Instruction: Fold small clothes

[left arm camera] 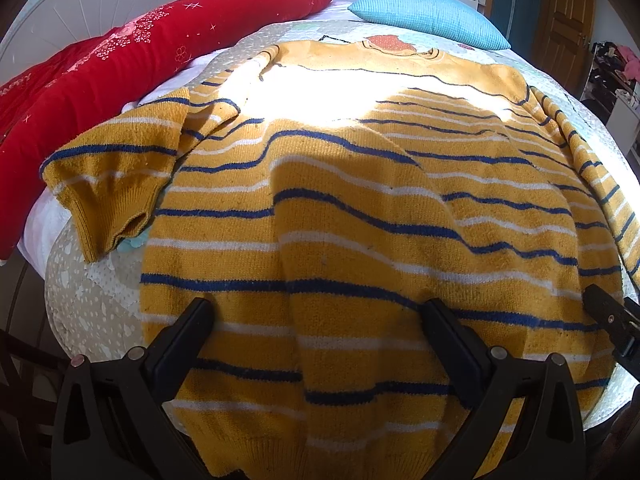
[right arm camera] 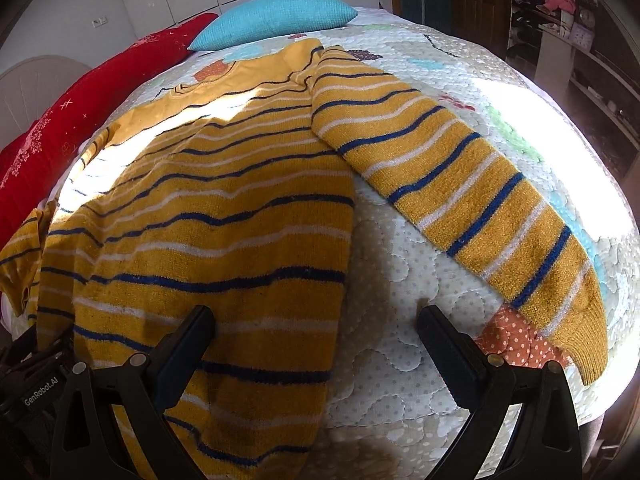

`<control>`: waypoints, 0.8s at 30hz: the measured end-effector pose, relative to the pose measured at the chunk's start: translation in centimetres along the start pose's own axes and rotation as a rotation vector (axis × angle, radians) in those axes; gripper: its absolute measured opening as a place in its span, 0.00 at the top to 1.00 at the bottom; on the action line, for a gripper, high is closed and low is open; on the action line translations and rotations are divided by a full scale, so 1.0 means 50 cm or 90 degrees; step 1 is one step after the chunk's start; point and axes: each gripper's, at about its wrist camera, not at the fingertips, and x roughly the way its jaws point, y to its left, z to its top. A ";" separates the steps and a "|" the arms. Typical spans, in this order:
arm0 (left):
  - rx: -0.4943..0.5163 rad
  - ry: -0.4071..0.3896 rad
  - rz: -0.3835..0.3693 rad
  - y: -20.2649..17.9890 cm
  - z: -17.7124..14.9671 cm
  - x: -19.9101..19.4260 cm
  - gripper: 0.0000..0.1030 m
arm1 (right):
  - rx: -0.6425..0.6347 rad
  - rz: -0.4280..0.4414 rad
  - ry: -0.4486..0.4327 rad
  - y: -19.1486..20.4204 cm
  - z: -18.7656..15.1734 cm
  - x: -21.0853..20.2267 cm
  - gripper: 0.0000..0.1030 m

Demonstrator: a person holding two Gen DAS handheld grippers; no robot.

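A mustard-yellow sweater [left arm camera: 340, 208] with blue and white stripes lies spread flat on the bed, hem toward me and neck at the far end. Its left sleeve [left arm camera: 112, 184] is bunched at the left. The right sleeve [right arm camera: 472, 208] stretches out diagonally to the right. My left gripper [left arm camera: 318, 312] hovers open over the hem area, with nothing between its fingers. My right gripper [right arm camera: 316, 320] is open above the sweater's [right arm camera: 208, 220] right edge, one finger over the knit and the other over bare quilt. The right gripper's tip [left arm camera: 612, 316] shows at the right edge of the left wrist view.
A pale quilted bedspread [right arm camera: 400, 280] covers the bed. A long red cushion [left arm camera: 100, 72] lies along the left side and a turquoise pillow [left arm camera: 428, 16] at the head. A wooden door [left arm camera: 568, 20] and cluttered shelves [right arm camera: 560, 20] stand beyond the bed on the right.
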 end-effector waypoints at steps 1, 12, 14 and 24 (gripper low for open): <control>0.000 0.000 0.000 0.000 0.000 0.000 0.00 | -0.005 -0.010 -0.002 0.004 -0.002 0.001 0.00; 0.018 -0.009 0.018 -0.010 -0.001 -0.008 0.00 | -0.026 -0.045 -0.028 0.020 -0.011 0.006 0.00; 0.032 -0.014 0.023 -0.015 -0.003 -0.016 0.00 | -0.029 -0.040 -0.023 0.019 -0.009 0.008 0.00; 0.027 -0.091 -0.069 0.001 0.021 -0.127 0.00 | -0.090 0.064 -0.018 -0.003 0.055 -0.057 0.17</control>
